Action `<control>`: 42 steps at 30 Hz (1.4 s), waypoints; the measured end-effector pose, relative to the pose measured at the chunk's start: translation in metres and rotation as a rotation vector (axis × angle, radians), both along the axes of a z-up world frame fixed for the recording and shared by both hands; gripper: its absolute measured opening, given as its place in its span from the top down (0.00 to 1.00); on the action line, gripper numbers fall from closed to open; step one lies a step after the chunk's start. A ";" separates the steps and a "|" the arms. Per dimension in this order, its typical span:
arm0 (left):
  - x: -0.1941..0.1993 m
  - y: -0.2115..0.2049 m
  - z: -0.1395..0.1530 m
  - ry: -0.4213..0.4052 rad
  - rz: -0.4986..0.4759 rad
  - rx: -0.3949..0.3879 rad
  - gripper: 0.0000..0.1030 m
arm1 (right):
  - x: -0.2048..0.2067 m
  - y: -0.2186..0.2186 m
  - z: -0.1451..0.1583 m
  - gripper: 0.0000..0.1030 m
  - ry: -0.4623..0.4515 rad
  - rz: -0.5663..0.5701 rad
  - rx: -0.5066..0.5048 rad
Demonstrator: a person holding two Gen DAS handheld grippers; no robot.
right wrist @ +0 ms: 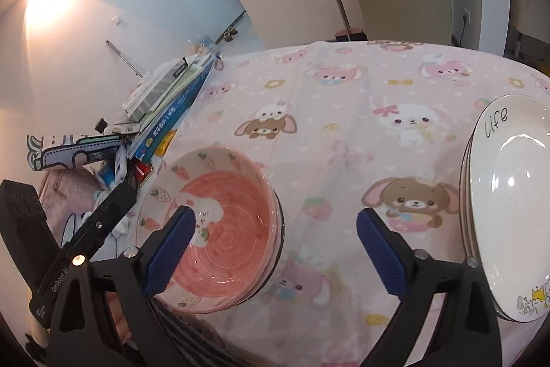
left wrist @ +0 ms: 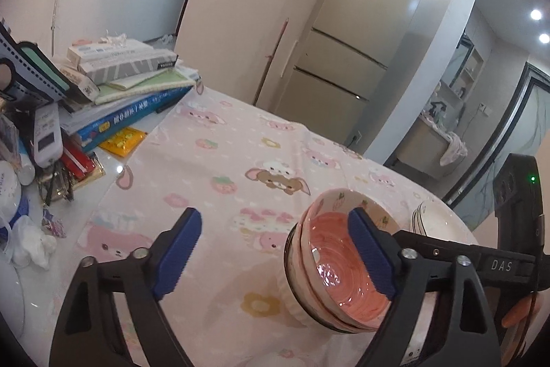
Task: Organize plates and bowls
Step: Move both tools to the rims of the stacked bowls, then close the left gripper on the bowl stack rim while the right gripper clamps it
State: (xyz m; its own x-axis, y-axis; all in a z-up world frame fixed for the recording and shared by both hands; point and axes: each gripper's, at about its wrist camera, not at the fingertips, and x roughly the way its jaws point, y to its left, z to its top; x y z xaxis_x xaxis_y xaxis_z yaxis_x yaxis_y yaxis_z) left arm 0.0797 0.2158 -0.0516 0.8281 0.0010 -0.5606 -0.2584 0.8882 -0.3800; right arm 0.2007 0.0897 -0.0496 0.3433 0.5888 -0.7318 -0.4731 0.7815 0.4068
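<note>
On the left of the surface [right wrist: 343, 85], past the pink cloth's edge, sits a heap of books [left wrist: 130, 98] and clutter, no part of the sorting. Next come the pink bowls [right wrist: 220, 226], already nested in one stack near the front edge. The left gripper [left wrist: 275, 257] hangs by them with its jaws apart — one finger over the top bowl's inside, nothing pinched. The right gripper [right wrist: 275, 253] hovers over bare cloth between the stacks, jaws apart too and empty. Farthest right, the white plates [right wrist: 512, 205] lie piled together. Both kinds look gathered — what is left seems only moving or tidying the stacks.
</note>
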 end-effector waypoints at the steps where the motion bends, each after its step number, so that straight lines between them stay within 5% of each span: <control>1: 0.002 0.000 -0.002 0.011 -0.004 -0.012 0.20 | -0.001 0.002 -0.001 0.12 0.002 0.006 -0.003; 4: 0.006 0.001 -0.006 0.036 -0.008 -0.032 0.31 | -0.003 0.007 -0.004 0.20 0.002 0.013 -0.023; 11: 0.021 -0.008 -0.016 0.122 -0.029 -0.004 0.32 | 0.007 0.003 -0.026 0.39 0.149 -0.017 0.055; 15: 0.031 -0.011 -0.021 0.194 -0.017 0.008 0.32 | 0.007 0.008 -0.030 0.47 0.137 -0.015 -0.006; 19: 0.030 -0.004 -0.026 0.189 0.011 -0.064 0.33 | 0.005 0.014 -0.029 0.50 0.157 0.034 0.014; 21: 0.030 -0.001 -0.029 0.190 0.004 -0.090 0.38 | 0.002 0.016 -0.026 0.56 0.119 0.027 -0.022; 24: 0.032 0.002 -0.036 0.205 0.001 -0.145 0.39 | 0.005 0.018 -0.035 0.67 0.178 0.036 -0.034; 33: 0.053 -0.016 -0.045 0.302 -0.131 -0.197 0.42 | 0.008 0.014 -0.041 0.68 0.226 0.035 -0.003; 42: 0.053 -0.015 -0.057 0.332 -0.117 -0.328 0.47 | 0.016 0.005 -0.055 0.67 0.341 0.017 0.114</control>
